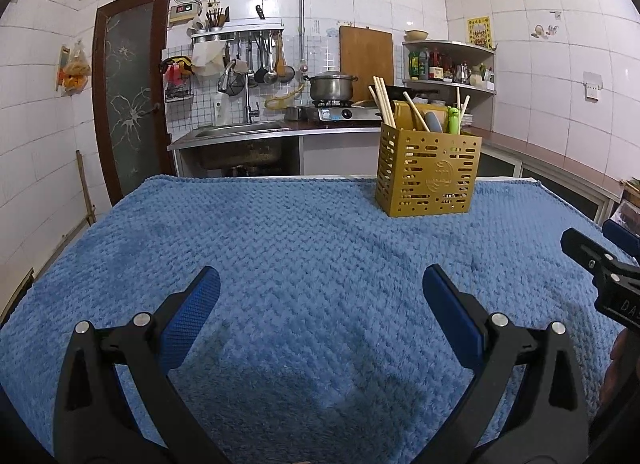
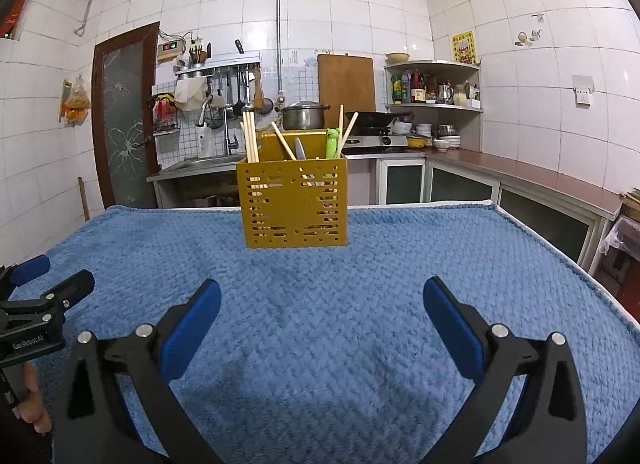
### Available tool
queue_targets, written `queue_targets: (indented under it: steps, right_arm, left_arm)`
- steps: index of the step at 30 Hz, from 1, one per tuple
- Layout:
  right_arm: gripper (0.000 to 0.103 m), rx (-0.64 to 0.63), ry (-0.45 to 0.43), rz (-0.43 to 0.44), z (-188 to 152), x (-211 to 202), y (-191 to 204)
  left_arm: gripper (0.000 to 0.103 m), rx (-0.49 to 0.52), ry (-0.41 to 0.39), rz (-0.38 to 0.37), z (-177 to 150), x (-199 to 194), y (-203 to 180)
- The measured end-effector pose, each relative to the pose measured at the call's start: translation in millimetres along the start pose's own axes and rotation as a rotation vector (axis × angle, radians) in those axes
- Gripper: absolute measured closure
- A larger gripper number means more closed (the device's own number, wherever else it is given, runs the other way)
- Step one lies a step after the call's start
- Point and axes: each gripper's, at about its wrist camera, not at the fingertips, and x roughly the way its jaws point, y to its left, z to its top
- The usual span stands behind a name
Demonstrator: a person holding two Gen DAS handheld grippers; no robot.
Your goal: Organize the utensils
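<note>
A yellow slotted utensil holder (image 1: pixel 428 176) stands upright at the far side of the blue towel (image 1: pixel 280 244); it also shows in the right wrist view (image 2: pixel 294 204). Wooden chopsticks (image 2: pixel 251 138), a grey utensil (image 2: pixel 300 149) and a green-handled utensil (image 2: pixel 331 143) stick out of it. My left gripper (image 1: pixel 320 284) is open and empty, low over the towel, well short of the holder. My right gripper (image 2: pixel 322 292) is open and empty, facing the holder from the near side. Each gripper shows at the edge of the other's view, the right (image 1: pixel 600 264) and the left (image 2: pixel 48 284).
The towel (image 2: pixel 400 284) covers the table. Behind it are a sink counter (image 1: pixel 240 132), a gas stove with a steel pot (image 1: pixel 331 86), a cutting board (image 1: pixel 366 60), a corner shelf of bottles (image 1: pixel 448 64) and a brown door (image 1: pixel 128 104).
</note>
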Motion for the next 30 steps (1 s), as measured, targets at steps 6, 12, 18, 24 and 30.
queue_targets:
  steps: [6,12,18,24,30]
  right_arm:
    - [0.004,-0.001,0.003,0.0,-0.1,1.2,0.4]
    - [0.004,-0.005,0.002,-0.001,0.1,1.4,0.8]
    - [0.004,-0.009,0.002,-0.001,-0.1,2.6,1.5]
    - [0.004,-0.011,0.001,-0.001,0.0,3.4,1.6]
    - [0.004,-0.015,-0.003,0.0,-0.6,3.5,1.0]
  left_arm:
    - [0.005,-0.008,0.016,0.0,-0.5,3.2,1.2]
    - [0.005,-0.013,0.014,0.004,-1.5,2.1,1.6]
    - [0.005,-0.008,0.007,0.01,-1.8,0.9,0.2]
    - [0.005,-0.006,0.005,0.012,-1.4,0.9,-0.3]
    - [0.005,0.0,-0.004,0.015,-0.8,-0.7,-1.0]
